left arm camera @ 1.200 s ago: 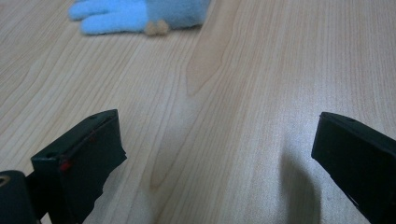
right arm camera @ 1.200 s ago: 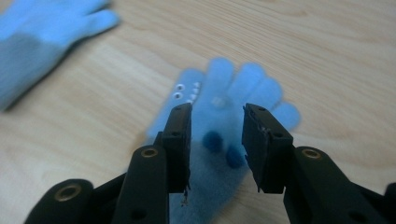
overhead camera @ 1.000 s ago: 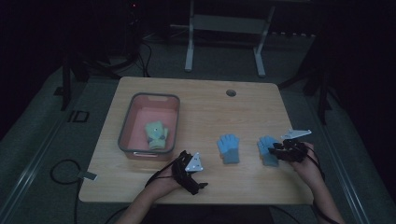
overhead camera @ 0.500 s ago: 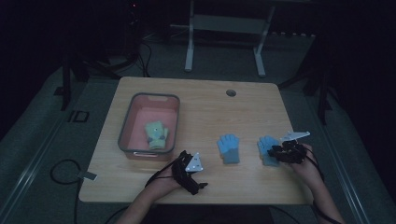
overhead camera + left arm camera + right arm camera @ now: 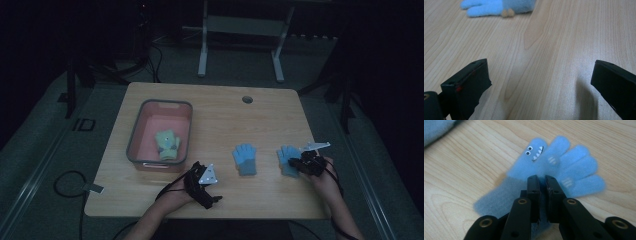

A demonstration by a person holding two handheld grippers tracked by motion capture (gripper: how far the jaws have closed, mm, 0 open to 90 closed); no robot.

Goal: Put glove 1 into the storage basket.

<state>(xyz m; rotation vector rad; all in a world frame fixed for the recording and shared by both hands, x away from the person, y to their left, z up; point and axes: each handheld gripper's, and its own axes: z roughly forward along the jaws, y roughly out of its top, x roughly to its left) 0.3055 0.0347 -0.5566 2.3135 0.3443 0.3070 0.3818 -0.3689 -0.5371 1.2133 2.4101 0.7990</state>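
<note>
Right gripper [image 5: 543,182] has just closed, apparently pinching the blue glove [image 5: 554,167] (cuff at six o'clock); left gripper [image 5: 539,75] gapes over bare table [image 5: 554,37]

Between our left gripper [image 5: 206,176] and right gripper [image 5: 296,163] lies one blue glove [image 5: 245,158], with bare table [image 5: 225,115] on either side of it. The far half of the table is open wood, broken only by a small round hole [image 5: 247,99] near the back edge. A pink bin [image 5: 186,131] blocks the left side, just beyond our left gripper.
</note>
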